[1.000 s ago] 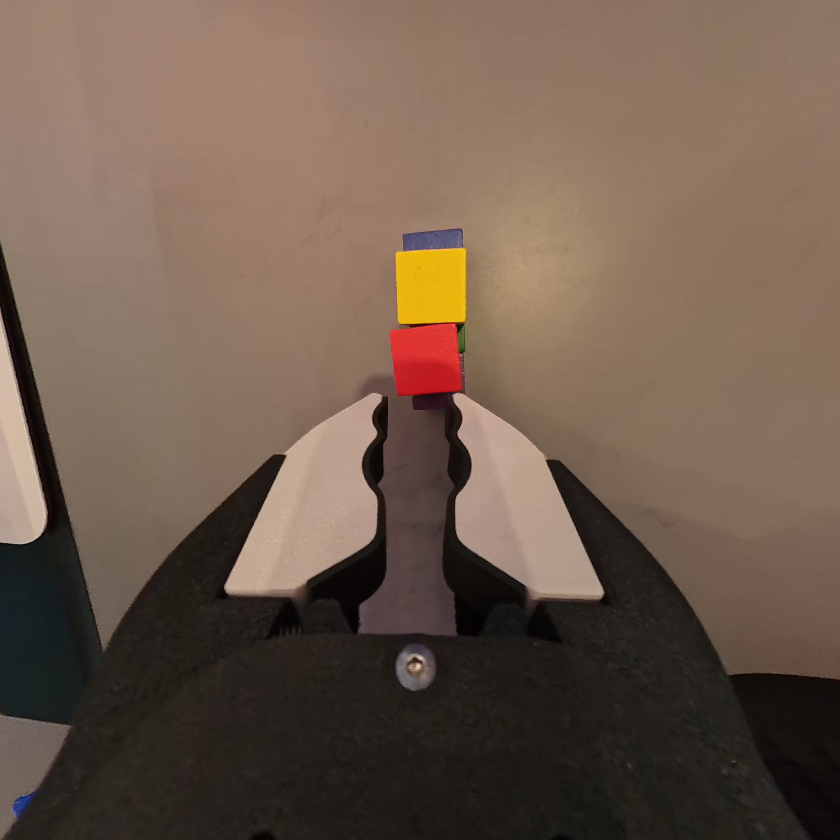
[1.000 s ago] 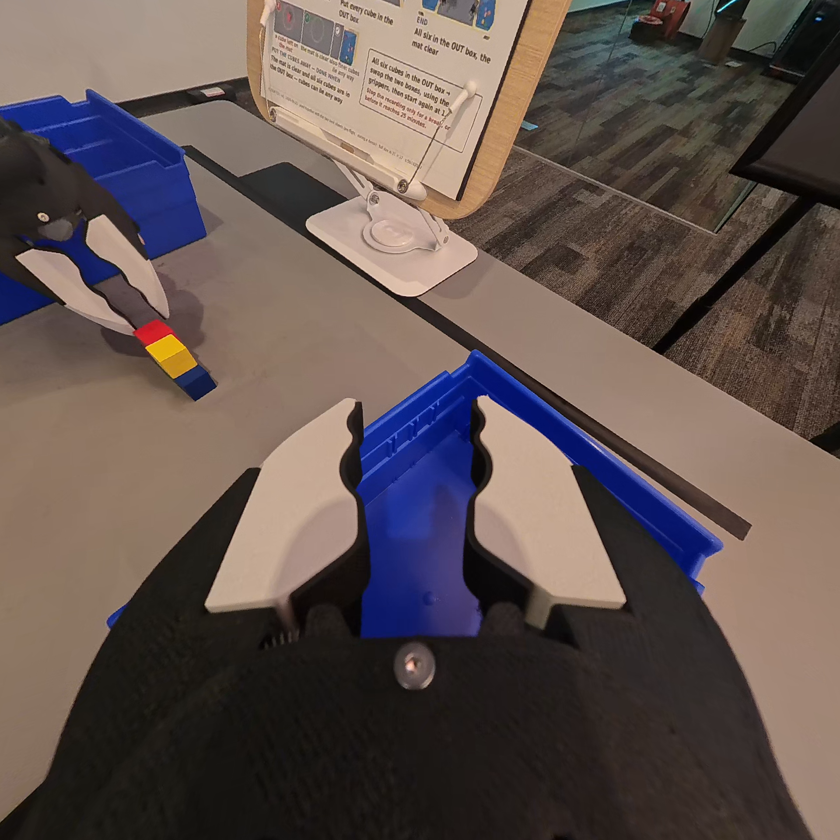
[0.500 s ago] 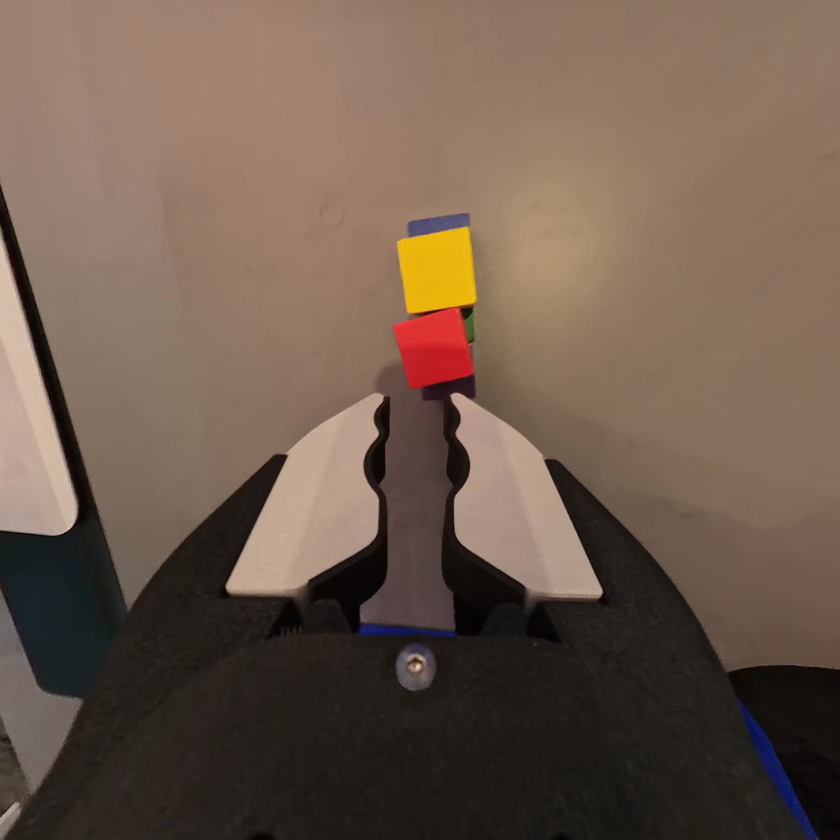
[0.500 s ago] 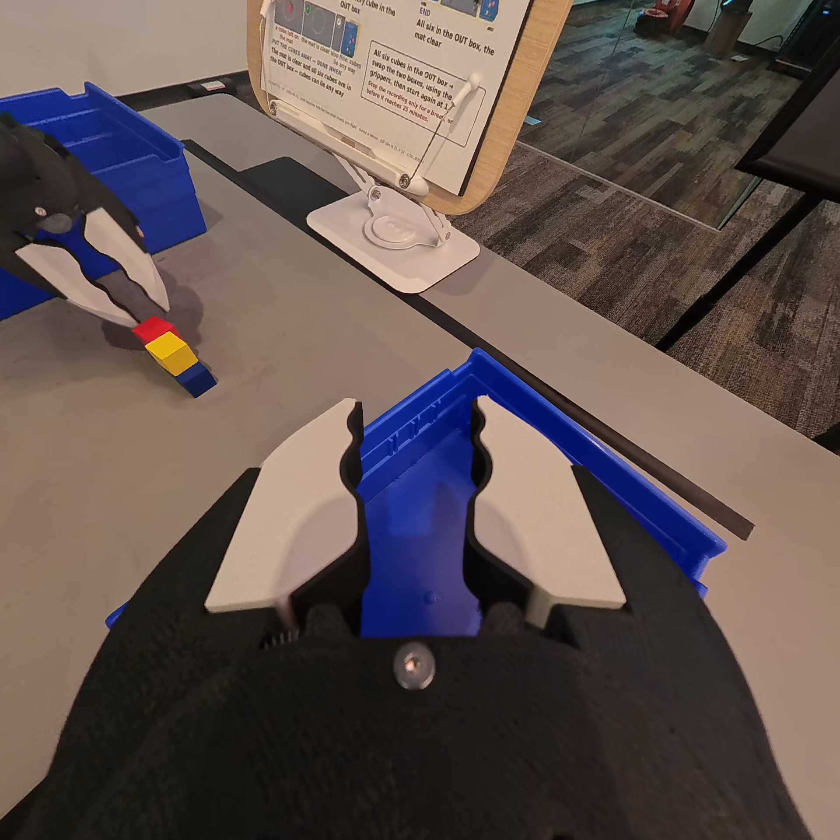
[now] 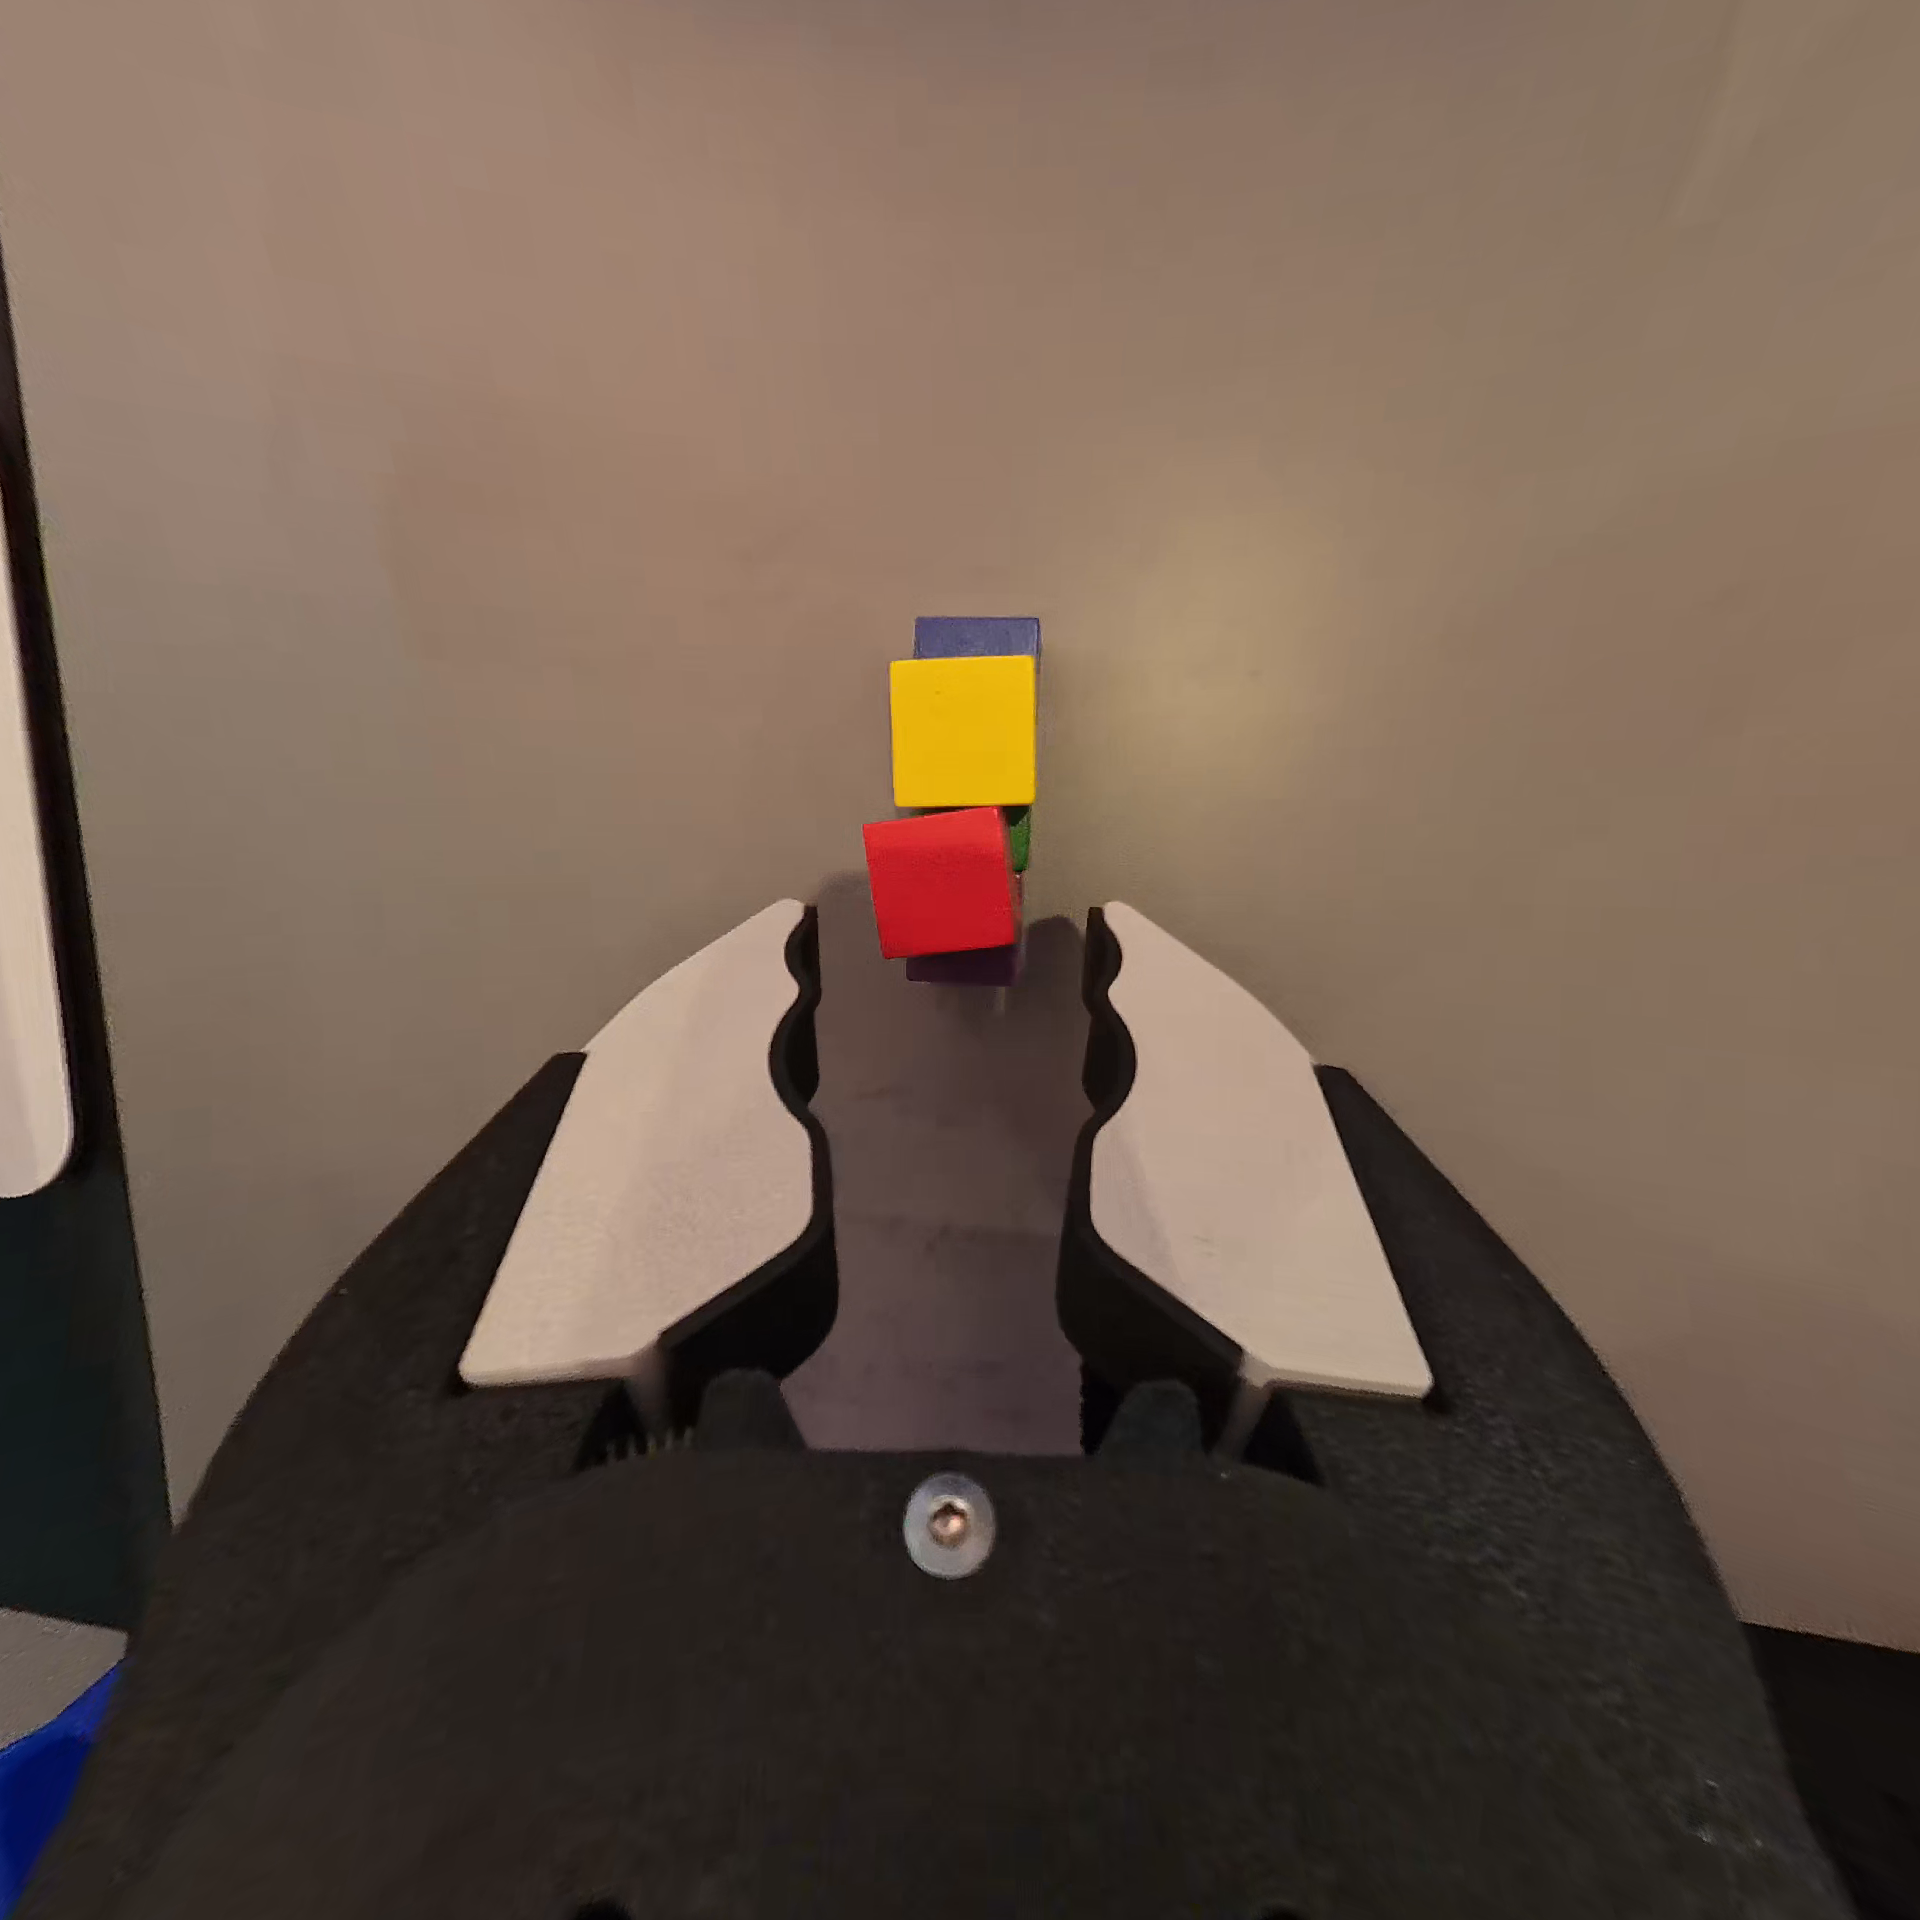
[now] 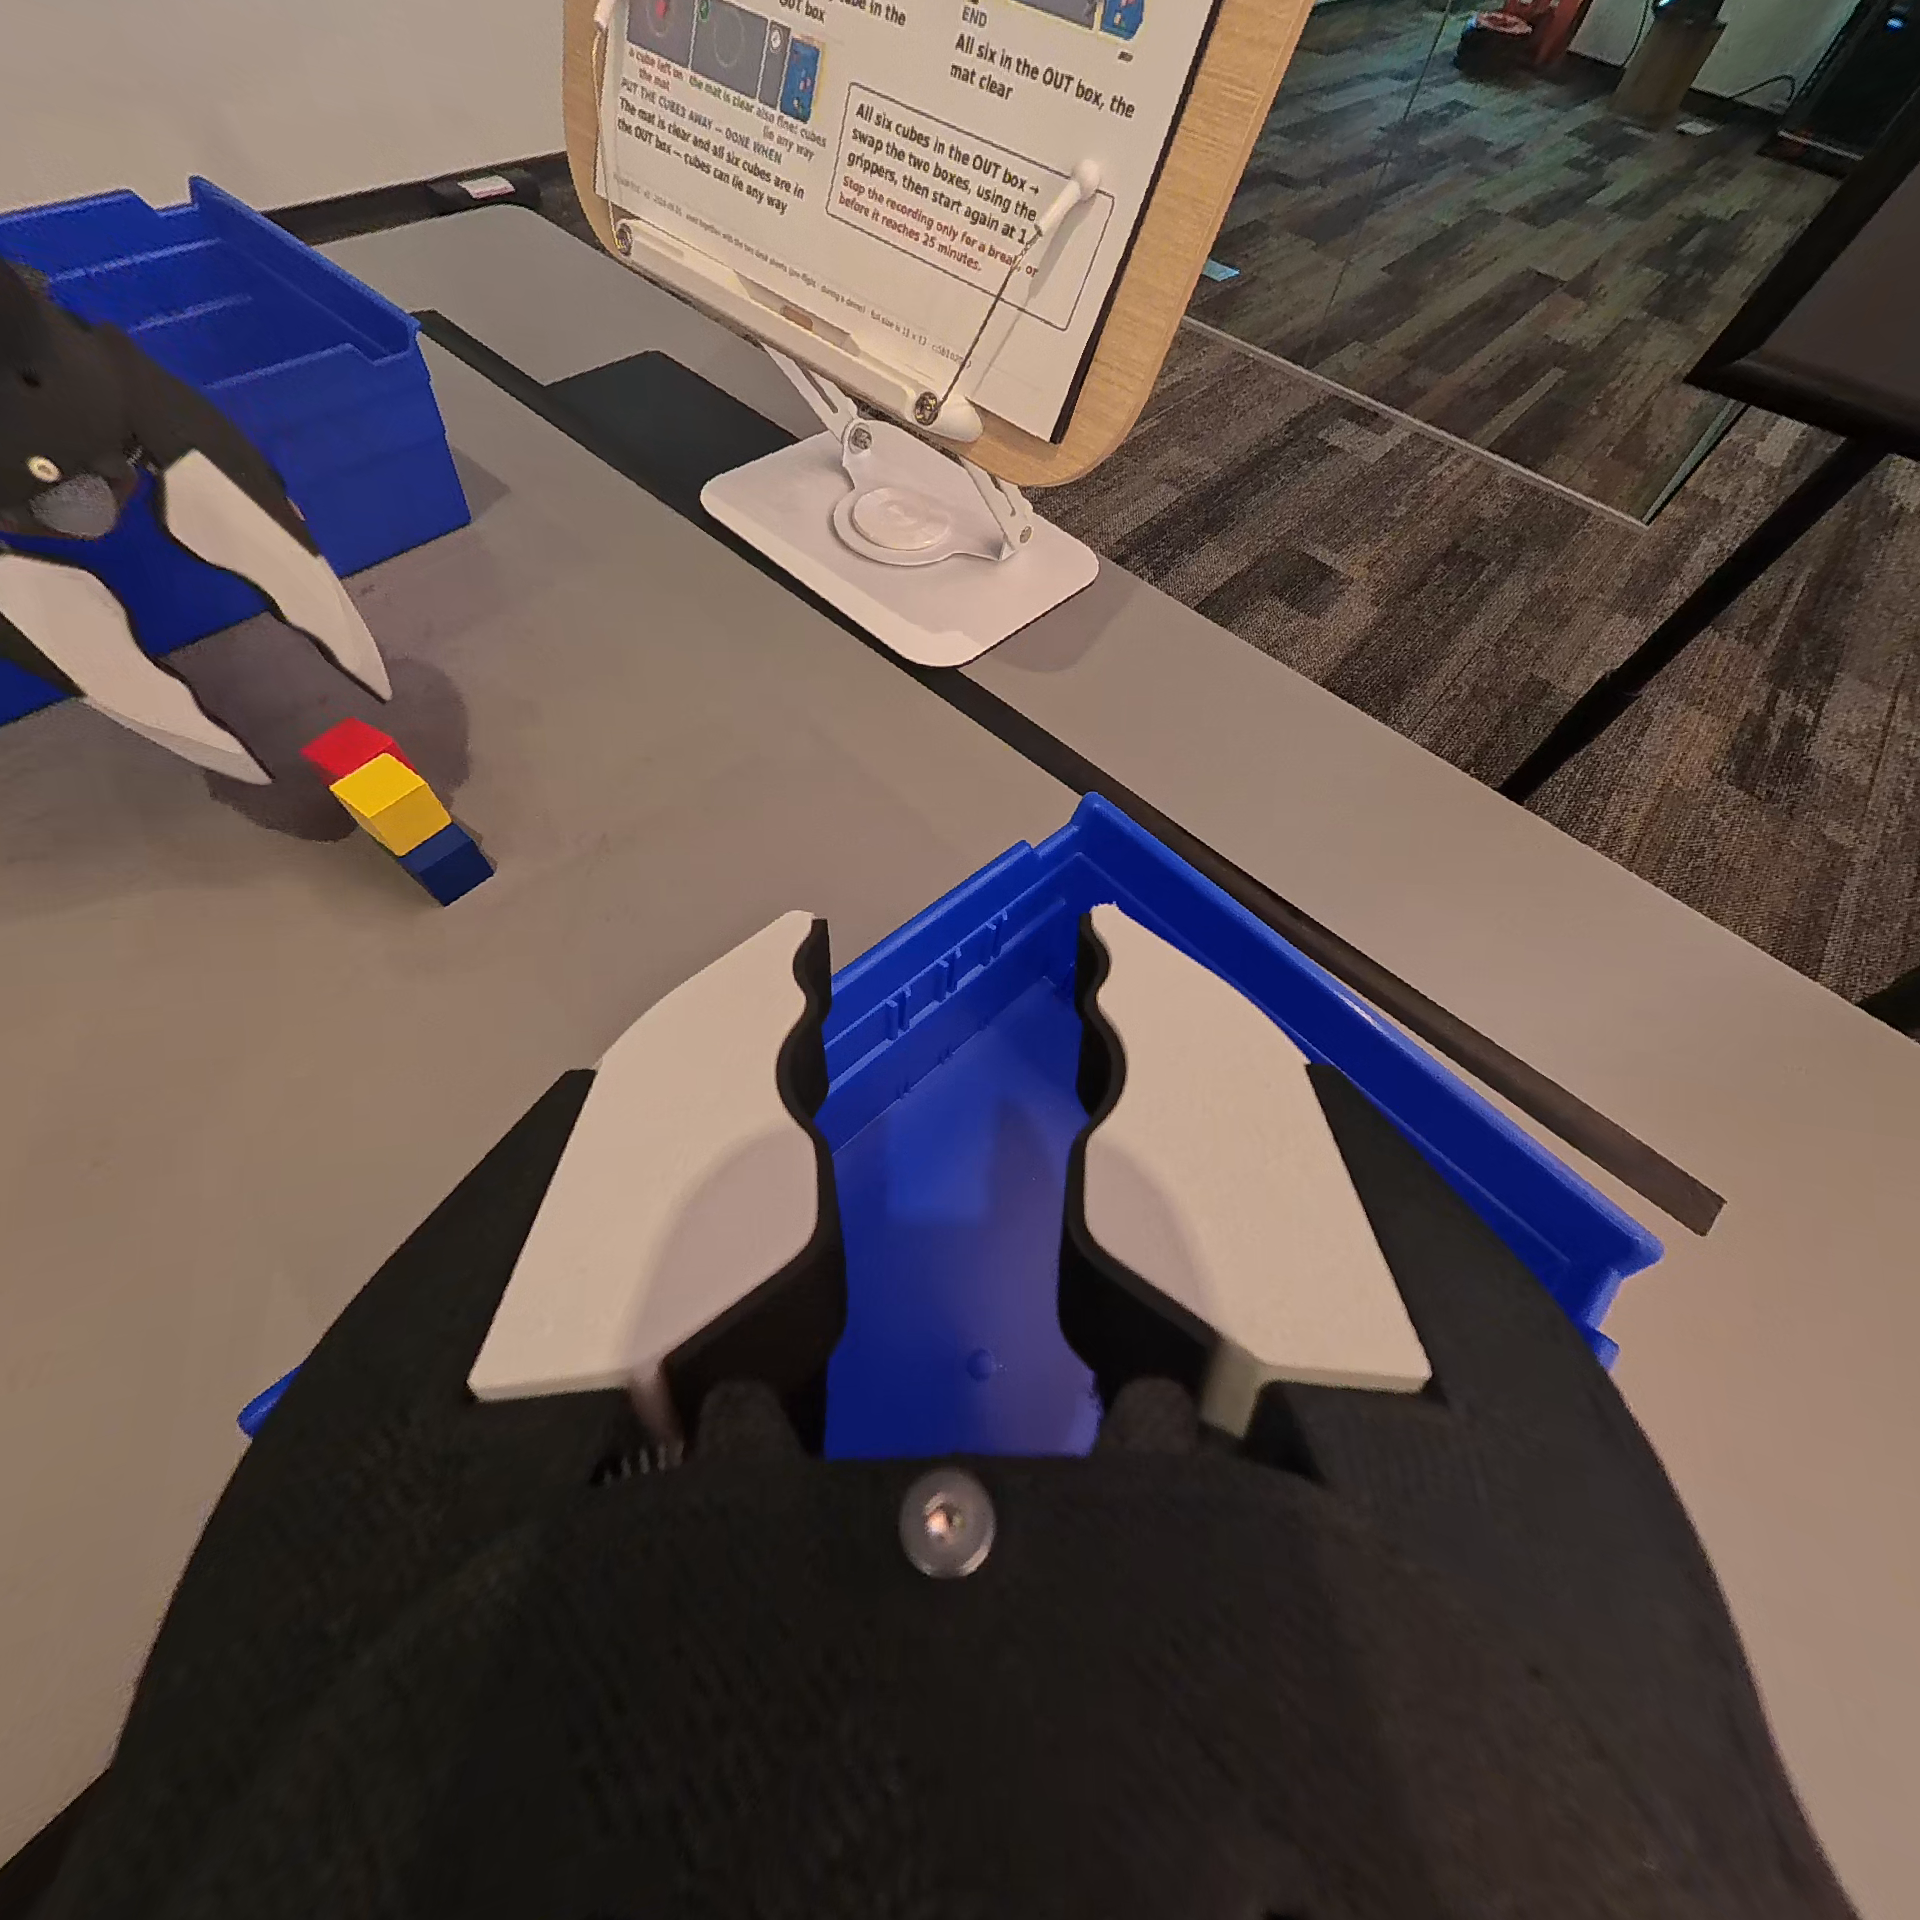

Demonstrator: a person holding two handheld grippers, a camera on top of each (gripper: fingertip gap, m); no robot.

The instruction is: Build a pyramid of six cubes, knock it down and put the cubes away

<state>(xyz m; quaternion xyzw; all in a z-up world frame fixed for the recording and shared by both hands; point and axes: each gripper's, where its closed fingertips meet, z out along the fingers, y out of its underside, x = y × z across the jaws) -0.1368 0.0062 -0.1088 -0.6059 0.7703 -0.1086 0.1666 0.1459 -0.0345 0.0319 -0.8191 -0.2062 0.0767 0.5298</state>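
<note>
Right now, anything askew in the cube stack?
Yes. The red cube, nearest the open left gripper, sits twisted and shifted sideways, out of line with the yellow cube beside it. The rest looks aligned.

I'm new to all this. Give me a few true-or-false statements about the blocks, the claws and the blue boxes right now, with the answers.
1. The left claw is clamped on the red cube. False: its jaws stand open and the cube sits just beyond the tips.
2. The yellow cube lies between the red cube and the dark blue cube. True.
3. The right claw is holding a cube. False: it is open and holds nothing.
4. The right claw hangs over a blue box. True.
5. The document stand sits inside a blue box. False: it stands on the table.
</note>
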